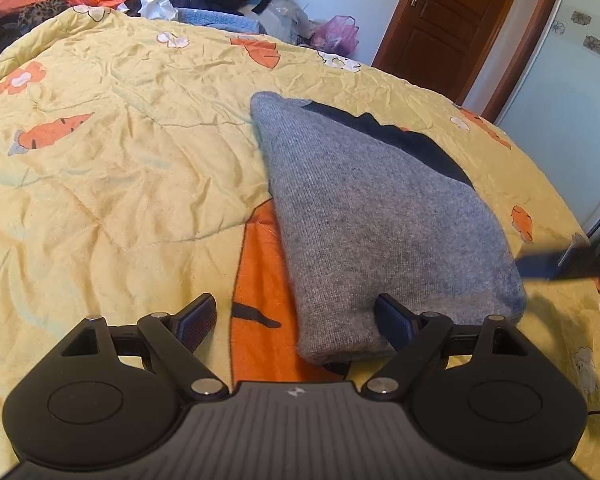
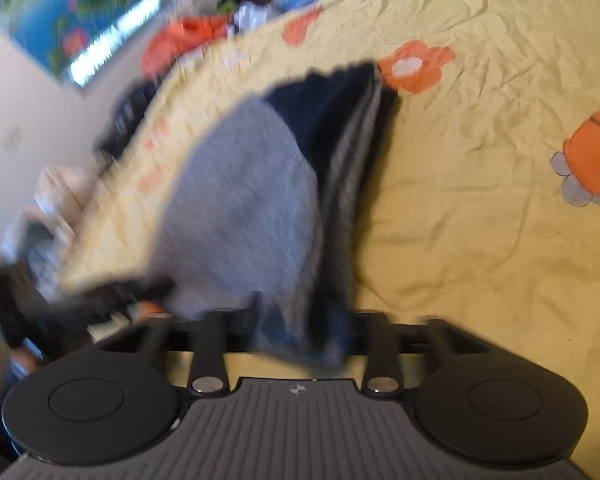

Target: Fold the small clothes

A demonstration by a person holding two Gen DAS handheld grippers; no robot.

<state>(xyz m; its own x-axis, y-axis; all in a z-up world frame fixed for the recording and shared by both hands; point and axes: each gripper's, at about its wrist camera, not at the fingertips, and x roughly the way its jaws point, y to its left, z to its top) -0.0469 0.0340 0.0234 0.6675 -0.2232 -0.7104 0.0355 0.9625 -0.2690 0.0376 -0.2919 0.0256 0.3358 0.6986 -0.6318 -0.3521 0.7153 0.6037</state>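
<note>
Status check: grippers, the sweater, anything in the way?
Left gripper open at the near edge of the folded grey sweater. Right gripper blurred, state unclear. Quilt bare around it.

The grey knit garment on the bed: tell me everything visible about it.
The grey knit garment looks like fuzzy wool, with a dark navy section along its far edge. It lies folded into a thick, tapered bundle on the yellow carrot-print quilt. The left gripper stands open at its near end, one finger against the fabric.
</note>
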